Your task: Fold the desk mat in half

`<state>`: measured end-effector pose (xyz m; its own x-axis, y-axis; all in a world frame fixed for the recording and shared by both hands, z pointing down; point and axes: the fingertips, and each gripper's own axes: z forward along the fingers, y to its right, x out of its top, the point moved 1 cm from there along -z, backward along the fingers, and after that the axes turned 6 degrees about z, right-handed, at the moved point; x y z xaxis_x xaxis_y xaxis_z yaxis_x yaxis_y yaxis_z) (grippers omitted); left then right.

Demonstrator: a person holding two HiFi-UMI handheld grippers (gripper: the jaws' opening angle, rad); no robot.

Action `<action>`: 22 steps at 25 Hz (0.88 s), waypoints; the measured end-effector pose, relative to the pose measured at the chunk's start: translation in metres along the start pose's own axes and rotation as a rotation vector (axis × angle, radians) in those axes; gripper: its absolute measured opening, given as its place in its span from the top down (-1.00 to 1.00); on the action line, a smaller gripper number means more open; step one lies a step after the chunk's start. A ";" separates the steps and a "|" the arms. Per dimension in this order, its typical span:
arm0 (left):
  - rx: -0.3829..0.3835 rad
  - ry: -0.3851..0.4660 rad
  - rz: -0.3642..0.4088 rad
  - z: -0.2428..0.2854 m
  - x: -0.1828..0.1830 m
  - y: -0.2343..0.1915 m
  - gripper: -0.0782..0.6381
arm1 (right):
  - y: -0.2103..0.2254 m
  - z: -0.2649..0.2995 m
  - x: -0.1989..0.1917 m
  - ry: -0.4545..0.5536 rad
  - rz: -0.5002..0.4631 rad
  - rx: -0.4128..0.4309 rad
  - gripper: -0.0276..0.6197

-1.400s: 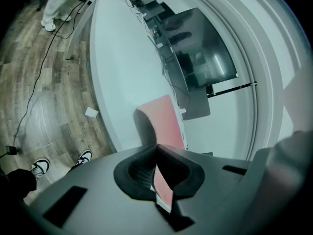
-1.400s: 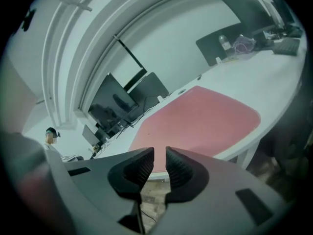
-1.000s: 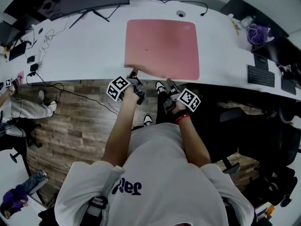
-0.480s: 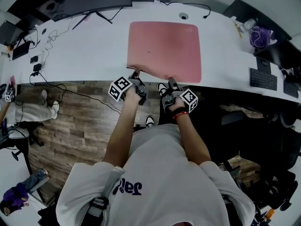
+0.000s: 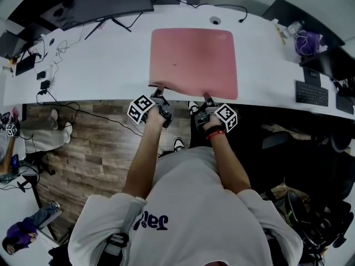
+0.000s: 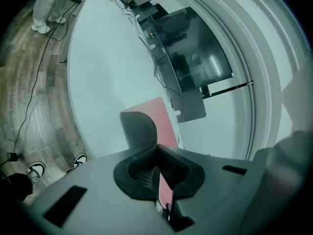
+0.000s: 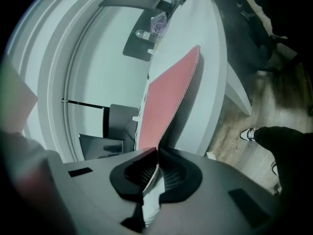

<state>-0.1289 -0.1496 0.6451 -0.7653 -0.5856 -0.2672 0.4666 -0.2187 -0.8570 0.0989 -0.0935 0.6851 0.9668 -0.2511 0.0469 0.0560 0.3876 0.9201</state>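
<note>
A pink desk mat (image 5: 194, 60) lies flat on the white desk (image 5: 105, 65), its near edge at the desk's front rim. My left gripper (image 5: 158, 91) is shut on the mat's near left corner; in the left gripper view the pink sheet (image 6: 164, 126) runs edge-on between the jaws. My right gripper (image 5: 207, 97) has just been closing, and its jaws now pinch the near edge right of the middle. In the right gripper view the mat (image 7: 168, 94) rises from the jaws, its grey textured underside showing along the edge.
A monitor (image 5: 105, 1) and cables stand at the desk's back left. At the right lie a black keyboard (image 5: 312, 93), a dark pad with a bottle (image 5: 293, 25) and a purple item (image 5: 307, 40). Wood floor (image 5: 94, 148) and the person's shoes are below the front rim.
The right gripper moved forward from below the desk's rim to the mat's near edge and closed on it. The left gripper kept its hold on the left corner.
</note>
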 end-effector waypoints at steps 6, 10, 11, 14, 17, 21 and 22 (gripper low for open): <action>0.005 0.008 -0.005 0.008 0.007 0.001 0.72 | -0.028 0.013 0.006 -0.023 -0.095 0.039 0.82; 0.007 0.012 -0.010 0.015 0.014 0.003 0.72 | -0.038 0.024 0.012 -0.019 -0.100 0.038 0.82; 0.007 0.012 -0.012 0.017 0.015 0.004 0.72 | -0.039 0.026 0.013 -0.021 -0.101 0.036 0.82; 0.008 0.011 -0.018 0.023 0.020 0.006 0.72 | -0.044 0.034 0.014 -0.026 -0.108 0.034 0.82; 0.007 0.016 -0.021 0.029 0.027 0.009 0.72 | -0.050 0.043 0.017 -0.031 -0.121 0.037 0.82; 0.002 0.022 -0.024 0.038 0.034 0.015 0.72 | -0.059 0.052 0.021 -0.036 -0.129 0.044 0.82; 0.001 0.023 -0.025 0.040 0.036 0.016 0.72 | -0.062 0.055 0.022 -0.037 -0.131 0.046 0.82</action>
<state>-0.1312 -0.2054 0.6390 -0.7868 -0.5615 -0.2562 0.4477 -0.2336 -0.8631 0.1028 -0.1718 0.6507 0.9421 -0.3298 -0.0614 0.1691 0.3088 0.9360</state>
